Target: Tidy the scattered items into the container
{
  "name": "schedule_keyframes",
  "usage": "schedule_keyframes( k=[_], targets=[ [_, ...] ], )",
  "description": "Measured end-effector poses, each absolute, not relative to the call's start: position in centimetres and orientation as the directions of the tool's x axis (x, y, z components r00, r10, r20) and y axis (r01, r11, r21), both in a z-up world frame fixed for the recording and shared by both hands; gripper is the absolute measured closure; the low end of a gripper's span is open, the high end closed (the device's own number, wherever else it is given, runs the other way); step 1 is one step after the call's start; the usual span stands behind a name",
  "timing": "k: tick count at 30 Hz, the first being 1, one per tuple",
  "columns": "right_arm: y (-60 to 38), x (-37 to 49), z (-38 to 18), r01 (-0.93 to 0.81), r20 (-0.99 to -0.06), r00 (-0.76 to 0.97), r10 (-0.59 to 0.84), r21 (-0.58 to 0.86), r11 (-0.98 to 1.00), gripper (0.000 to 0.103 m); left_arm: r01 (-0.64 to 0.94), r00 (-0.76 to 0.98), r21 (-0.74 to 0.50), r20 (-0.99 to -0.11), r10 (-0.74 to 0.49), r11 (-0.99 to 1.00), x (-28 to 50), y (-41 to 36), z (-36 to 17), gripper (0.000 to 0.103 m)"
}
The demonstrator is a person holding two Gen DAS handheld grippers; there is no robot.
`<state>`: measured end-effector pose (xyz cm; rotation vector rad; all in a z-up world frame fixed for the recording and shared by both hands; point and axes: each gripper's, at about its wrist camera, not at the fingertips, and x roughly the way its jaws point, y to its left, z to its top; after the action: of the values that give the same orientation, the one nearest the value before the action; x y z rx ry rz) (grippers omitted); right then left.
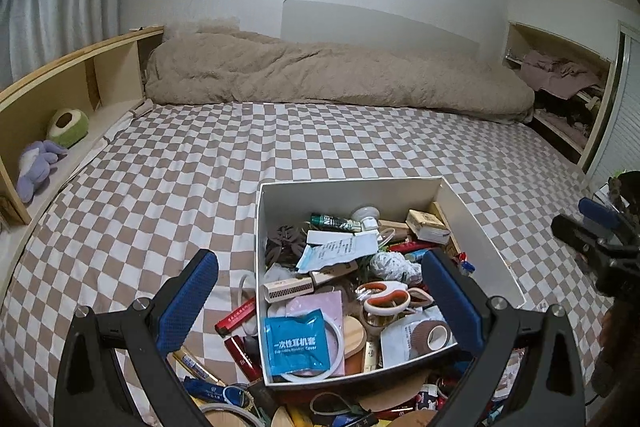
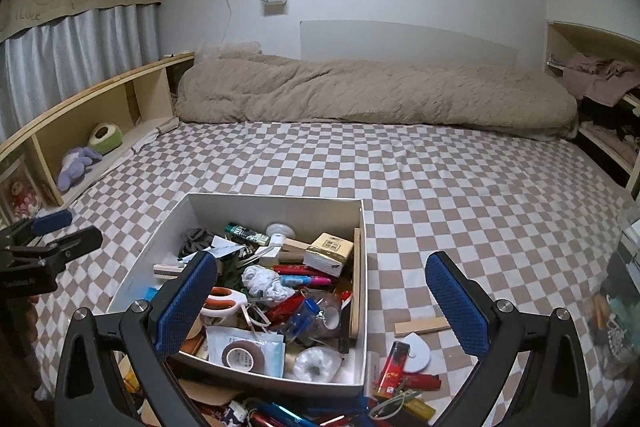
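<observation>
**White box nearly full on the checked bed, both grippers spread wide and empty**

Nearest the lenses, loose clutter lies on the checked bedsheet (image 1: 320,143) at 6 o'clock: in the left wrist view a red lighter (image 1: 236,315) at about 7 o'clock just outside the box wall, with pens and tape rolls below it; in the right wrist view another red lighter (image 2: 394,367) at 5 o'clock, beside a white half-disc (image 2: 418,351) and a flat wooden stick (image 2: 422,326).

The white box (image 1: 480,227) sits just beyond, open-topped and crowded. Inside it are a blue sachet (image 1: 296,343), a brown tape roll (image 1: 436,335), orange-handled scissors (image 1: 386,297), a crumpled white wrapper (image 1: 394,265), a printed paper slip (image 1: 340,249), a small yellow carton (image 1: 426,225) and a green tube (image 1: 336,223) toward the far wall.

The left gripper (image 1: 320,307) stands wide apart, straddling the box's near left corner, one pad outside the wall and one over the contents, holding nothing. The right gripper (image 2: 320,307) is equally spread, its left pad over the box, its right pad over bare sheet, also holding nothing.

Only the right view shows the items right of the box; only the left view shows the blue sachet clearly.

At 12 o'clock a beige duvet (image 1: 340,75) lies along the wall; at 9 o'clock a wooden shelf (image 1: 80,67) holds a purple plush toy (image 1: 36,171).
</observation>
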<state>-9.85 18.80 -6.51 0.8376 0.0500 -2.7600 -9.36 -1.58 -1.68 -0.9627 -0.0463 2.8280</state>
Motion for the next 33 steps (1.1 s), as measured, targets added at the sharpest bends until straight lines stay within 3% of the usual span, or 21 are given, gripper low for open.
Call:
schedule_keyframes(
  k=[13,33],
  targets=[
    [18.5,-9.4,-8.2,0.253,-0.578,-0.792,-0.197,-0.017,-0.967,0.000,-0.108,-0.784,-0.052,-0.610,0.117,-0.993,-8.1,-2.1,-2.9,0.001],
    [19.4,-9.2,-8.9,0.239,-0.596,-0.779,-0.196,0.007,-0.971,0.000,-0.117,-0.788,-0.027,-0.606,0.110,-0.993,-7.5,-1.3,-3.0,0.001]
  ],
)
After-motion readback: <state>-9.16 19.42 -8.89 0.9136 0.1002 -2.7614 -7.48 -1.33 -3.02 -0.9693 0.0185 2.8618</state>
